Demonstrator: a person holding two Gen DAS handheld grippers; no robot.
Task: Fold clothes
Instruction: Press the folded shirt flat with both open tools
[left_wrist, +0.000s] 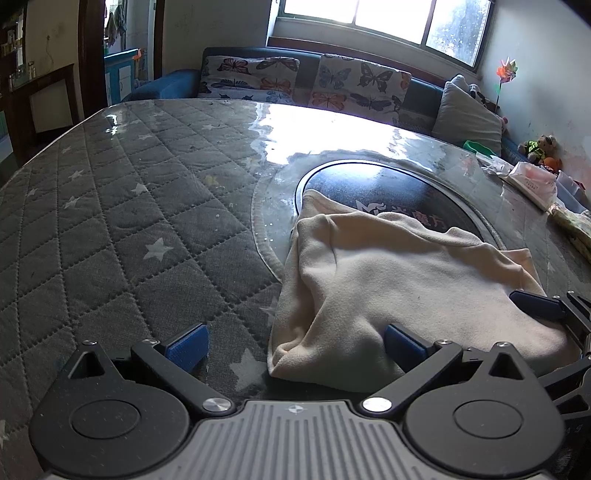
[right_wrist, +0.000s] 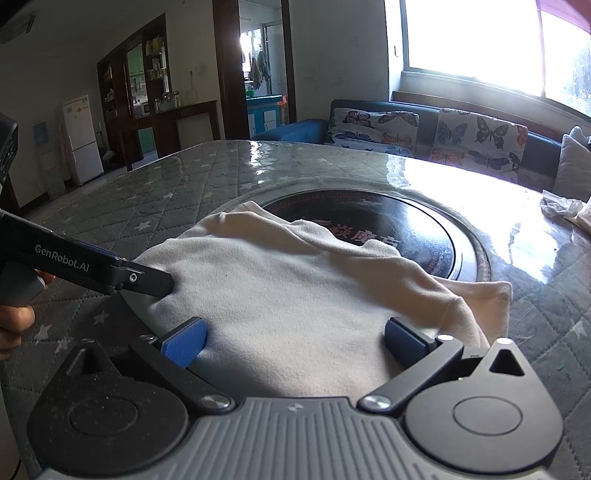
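A cream fleece garment (left_wrist: 399, 280) lies folded in a rough rectangle on the quilted grey table cover; it also shows in the right wrist view (right_wrist: 295, 288). My left gripper (left_wrist: 295, 345) is open, low over the garment's near left corner, its right pad pressing the cloth. My right gripper (right_wrist: 295, 339) is open, low over the garment's near edge with cloth between its blue pads. The right gripper's finger (left_wrist: 535, 304) shows at the garment's right edge in the left wrist view. The left gripper (right_wrist: 147, 282) touches the garment's left side in the right wrist view.
The table (left_wrist: 122, 206) has a grey star-patterned cover under clear plastic, with a round black hotplate (right_wrist: 369, 236) beyond the garment. Tissue packs and boxes (left_wrist: 535, 181) lie at the far right. A sofa with butterfly cushions (left_wrist: 306, 79) stands behind.
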